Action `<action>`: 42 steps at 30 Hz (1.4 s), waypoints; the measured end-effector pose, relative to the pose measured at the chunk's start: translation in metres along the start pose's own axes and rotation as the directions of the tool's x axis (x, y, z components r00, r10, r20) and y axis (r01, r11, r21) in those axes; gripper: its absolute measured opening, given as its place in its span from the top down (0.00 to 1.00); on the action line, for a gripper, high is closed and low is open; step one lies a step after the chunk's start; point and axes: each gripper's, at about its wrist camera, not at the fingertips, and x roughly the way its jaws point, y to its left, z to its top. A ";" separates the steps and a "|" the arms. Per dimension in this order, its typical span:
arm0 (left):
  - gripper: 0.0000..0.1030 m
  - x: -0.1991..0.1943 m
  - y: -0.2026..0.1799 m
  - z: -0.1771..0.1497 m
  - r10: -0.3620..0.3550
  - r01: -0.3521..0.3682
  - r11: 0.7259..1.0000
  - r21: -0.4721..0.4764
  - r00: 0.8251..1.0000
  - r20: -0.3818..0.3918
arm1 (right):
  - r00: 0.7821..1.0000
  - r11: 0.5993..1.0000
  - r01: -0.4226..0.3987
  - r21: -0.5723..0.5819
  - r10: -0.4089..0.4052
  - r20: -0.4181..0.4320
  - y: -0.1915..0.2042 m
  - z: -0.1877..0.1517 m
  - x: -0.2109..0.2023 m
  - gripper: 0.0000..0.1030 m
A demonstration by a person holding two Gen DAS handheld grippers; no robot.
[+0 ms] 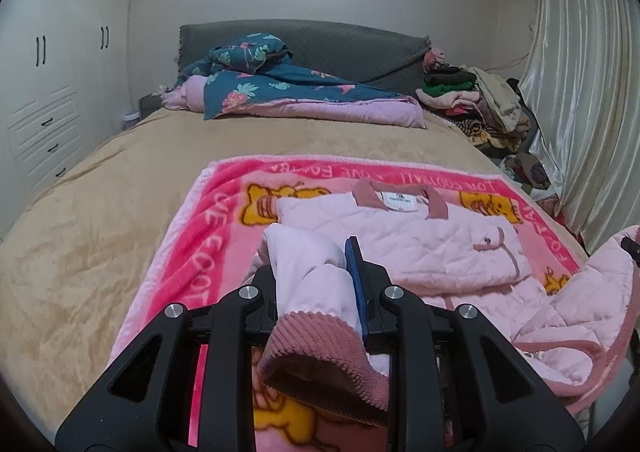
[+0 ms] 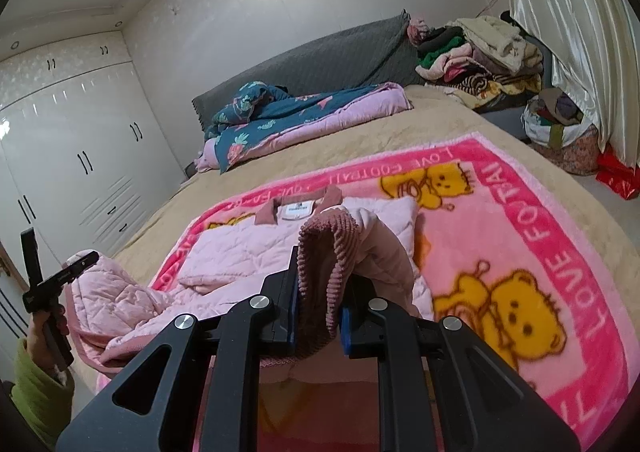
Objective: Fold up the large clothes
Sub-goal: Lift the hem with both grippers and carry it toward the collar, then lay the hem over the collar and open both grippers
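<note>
A tan bedspread (image 1: 120, 171) covers the bed; on its near half a pink bear-print blanket (image 2: 540, 252) is spread. On that blanket lies the pink quilted jacket (image 1: 420, 240), collar toward the far headboard, upper part flat, lower part raised off the blanket at the near edge.

The jacket is judged soft, padded and fairly light, bulky rather than slippery; folds are expected to spring back unless pressed flat. The ribbed hem band (image 2: 324, 252) is thicker and firmer than the quilting and is judged the best place to take hold, one grip toward each side.

The left gripper (image 1: 316, 284) is seen nearly closed on the left hem corner, pale lining bunched between the fingers. The right gripper (image 2: 318, 316) is clamped fully on the ribbed band at the right corner.
</note>
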 end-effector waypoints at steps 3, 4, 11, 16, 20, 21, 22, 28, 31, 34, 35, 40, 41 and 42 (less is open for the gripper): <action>0.83 0.004 -0.001 0.008 0.006 -0.006 1.000 -0.005 1.000 0.006 | 1.000 1.000 0.003 -0.003 -0.002 0.010 0.000 0.008 0.004 0.86; 0.83 0.005 -0.001 0.010 0.008 -0.008 1.000 -0.005 1.000 0.008 | 1.000 1.000 0.005 -0.005 -0.005 0.015 0.000 0.012 0.005 0.86; 0.83 0.012 0.002 0.032 0.015 -0.014 1.000 -0.020 1.000 0.025 | 0.998 1.000 0.007 -0.011 -0.006 0.055 0.001 0.036 0.010 0.86; 0.83 0.019 0.002 0.048 0.028 -0.027 0.999 -0.038 0.999 0.043 | 0.997 1.000 0.016 -0.011 -0.015 0.077 -0.002 0.051 0.018 0.86; 0.83 0.032 0.003 0.049 0.042 -0.041 0.998 -0.045 0.998 0.038 | 0.998 1.000 0.019 0.005 -0.020 0.065 -0.011 0.053 0.034 0.86; 0.83 0.037 0.002 0.048 0.051 -0.049 0.998 -0.043 0.998 0.036 | 0.998 1.000 0.021 0.010 -0.021 0.061 -0.013 0.052 0.038 0.86; 0.83 0.040 0.001 0.046 0.058 -0.057 0.998 -0.040 0.998 0.037 | 0.998 1.000 0.024 0.015 -0.024 0.056 -0.017 0.052 0.043 0.86; 0.83 0.063 0.001 0.043 0.103 -0.102 0.995 -0.022 0.994 0.036 | 0.999 0.999 0.038 0.038 -0.039 0.029 -0.032 0.050 0.070 0.86; 0.82 0.073 0.000 0.042 0.118 -0.118 0.993 -0.019 0.992 0.032 | 0.999 0.998 0.047 0.050 -0.048 0.012 -0.038 0.049 0.084 0.86; 0.82 0.083 -0.002 0.040 0.135 -0.135 0.991 -0.008 0.990 0.033 | 0.998 0.997 0.056 0.058 -0.056 -0.005 -0.043 0.049 0.096 0.86; 0.82 0.086 -0.002 0.040 0.140 -0.140 0.990 -0.004 0.990 0.032 | 0.998 0.996 0.060 0.065 -0.060 -0.011 -0.046 0.049 0.101 0.86; 0.80 0.104 0.002 0.035 0.153 -0.153 0.988 -0.017 0.988 0.017 | 0.997 0.992 0.061 0.109 -0.055 -0.050 -0.061 0.049 0.123 0.86; 0.80 0.108 0.003 0.033 0.154 -0.153 0.988 -0.023 0.988 0.014 | 0.997 0.991 0.058 0.119 -0.052 -0.056 -0.063 0.049 0.127 0.86; 0.80 0.110 0.005 0.032 0.154 -0.153 0.988 -0.028 0.988 0.012 | 0.997 0.990 0.053 0.132 -0.045 -0.066 -0.065 0.049 0.132 0.85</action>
